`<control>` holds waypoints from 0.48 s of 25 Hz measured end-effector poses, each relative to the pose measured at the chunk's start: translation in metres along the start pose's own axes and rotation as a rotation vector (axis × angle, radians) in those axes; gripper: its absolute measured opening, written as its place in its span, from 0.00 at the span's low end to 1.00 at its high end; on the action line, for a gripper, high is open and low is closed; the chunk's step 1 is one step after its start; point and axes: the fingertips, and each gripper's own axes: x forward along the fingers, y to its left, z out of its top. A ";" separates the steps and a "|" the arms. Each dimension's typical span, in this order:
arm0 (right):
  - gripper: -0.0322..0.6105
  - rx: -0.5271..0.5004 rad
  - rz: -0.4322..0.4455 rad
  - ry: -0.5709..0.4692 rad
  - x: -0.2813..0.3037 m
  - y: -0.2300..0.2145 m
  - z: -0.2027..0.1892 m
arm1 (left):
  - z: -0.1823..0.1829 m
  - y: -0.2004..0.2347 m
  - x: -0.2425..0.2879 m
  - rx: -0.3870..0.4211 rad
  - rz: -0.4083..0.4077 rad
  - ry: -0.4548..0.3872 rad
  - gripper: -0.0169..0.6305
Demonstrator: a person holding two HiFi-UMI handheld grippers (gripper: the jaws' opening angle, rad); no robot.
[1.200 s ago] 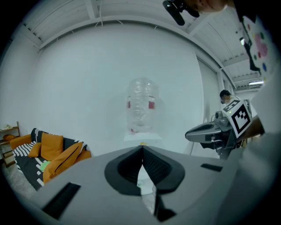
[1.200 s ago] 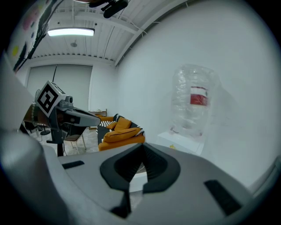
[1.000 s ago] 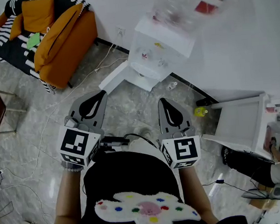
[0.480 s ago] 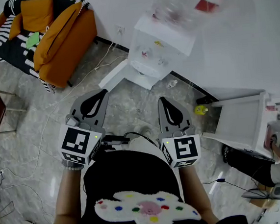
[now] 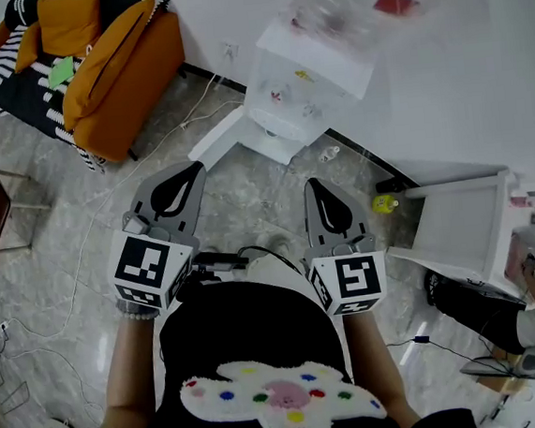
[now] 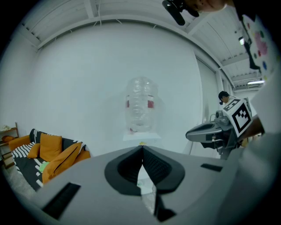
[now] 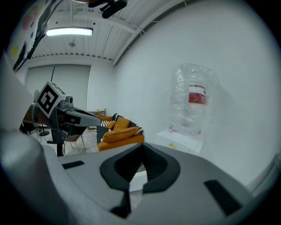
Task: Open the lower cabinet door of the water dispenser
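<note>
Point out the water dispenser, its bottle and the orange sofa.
water dispenser (image 5: 321,66), head view, white top.
bottle (image 6: 141,105), left gripper view, clear middle.
orange sofa (image 5: 126,67), head view, orange cushion.

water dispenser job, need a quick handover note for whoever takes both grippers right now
Left gripper: jaws shut, nothing between them, held out in front of the body.
Right gripper: the same, shut and empty.
Water dispenser: straight ahead, and neither gripper touches it.
Done: a white panel juts out from its base on the left gripper's side. It looks like the lower door, already swung open, though I can't be sure from here.
Left: check the door. If it is not open, step closer and pull it.
</note>
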 end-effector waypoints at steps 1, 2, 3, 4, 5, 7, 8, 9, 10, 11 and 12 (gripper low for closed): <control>0.05 0.000 -0.001 0.002 0.000 0.000 0.000 | 0.000 0.000 0.000 -0.001 0.000 0.001 0.05; 0.05 0.000 -0.001 0.004 0.000 0.000 -0.001 | -0.001 0.000 0.000 -0.001 -0.001 0.001 0.05; 0.05 0.000 -0.002 0.006 0.000 0.000 -0.001 | -0.001 0.000 0.000 -0.001 -0.002 0.002 0.05; 0.05 -0.001 -0.002 0.006 0.000 0.001 -0.001 | -0.001 -0.001 0.000 -0.002 -0.003 0.003 0.05; 0.05 -0.002 -0.002 0.006 0.000 0.001 -0.001 | -0.001 -0.001 0.000 -0.002 -0.004 0.003 0.05; 0.05 -0.006 -0.002 0.005 0.000 0.001 -0.001 | -0.001 -0.002 0.001 -0.003 -0.006 0.004 0.05; 0.05 -0.008 -0.003 0.004 0.000 0.001 0.000 | -0.001 -0.002 0.001 -0.003 -0.007 0.003 0.05; 0.05 -0.010 -0.004 0.004 -0.001 0.000 0.000 | -0.001 -0.003 0.002 -0.003 -0.009 0.003 0.05; 0.05 -0.010 -0.004 0.004 -0.001 0.000 0.000 | -0.002 -0.004 0.003 -0.003 -0.012 0.004 0.05; 0.05 -0.010 -0.004 0.005 -0.001 0.000 -0.001 | -0.002 -0.006 0.003 -0.002 -0.015 0.004 0.05; 0.05 -0.010 -0.005 0.006 -0.001 0.000 -0.001 | -0.002 -0.006 0.004 -0.002 -0.018 0.005 0.05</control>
